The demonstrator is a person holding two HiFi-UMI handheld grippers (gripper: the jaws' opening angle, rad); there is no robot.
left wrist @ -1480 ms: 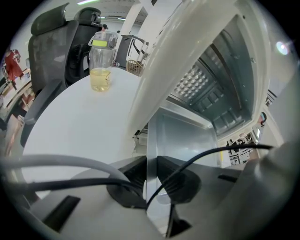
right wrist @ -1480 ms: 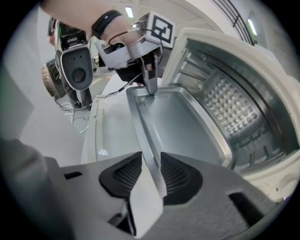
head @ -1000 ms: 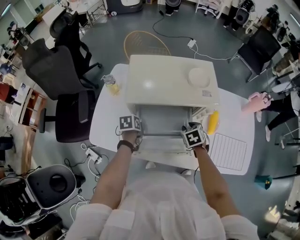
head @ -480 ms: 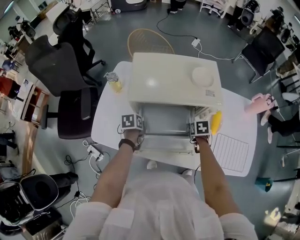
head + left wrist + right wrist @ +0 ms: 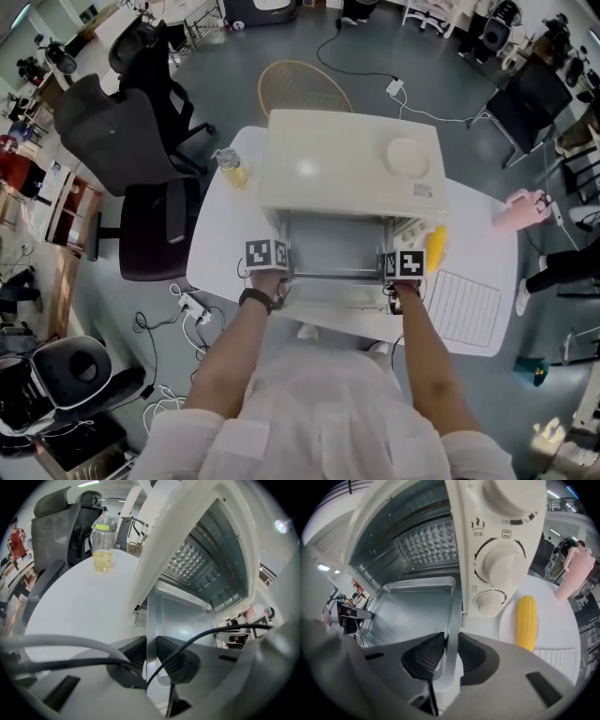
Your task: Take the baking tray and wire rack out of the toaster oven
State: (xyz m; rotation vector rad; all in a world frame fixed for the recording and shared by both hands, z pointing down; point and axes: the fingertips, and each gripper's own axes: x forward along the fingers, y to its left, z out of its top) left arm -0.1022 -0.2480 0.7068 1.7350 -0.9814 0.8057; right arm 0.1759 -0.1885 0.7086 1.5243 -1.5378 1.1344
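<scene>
Currently both grippers are holding the baking tray (image 5: 412, 606), which is sitting inside the open toaster oven (image 5: 352, 169) on the white table (image 5: 216, 253). The L gripper (image 5: 151, 660) is clamping the tray's left rim, its pads pressing on the thin metal edge. The R gripper (image 5: 451, 654) is having the right rim between its jaws; they have just been closing and the pads are now touching the rim on both sides. Right of the oven, a white plate (image 5: 506, 630) is carrying one yellow corn cob (image 5: 527, 620). On the near side of it the wire rack (image 5: 459, 305) is lying flat on the table, outside the oven. At far left a clear jar (image 5: 103, 550) is holding yellow liquid in its lower part. A pink cup (image 5: 574, 571) is standing at far right.
</scene>
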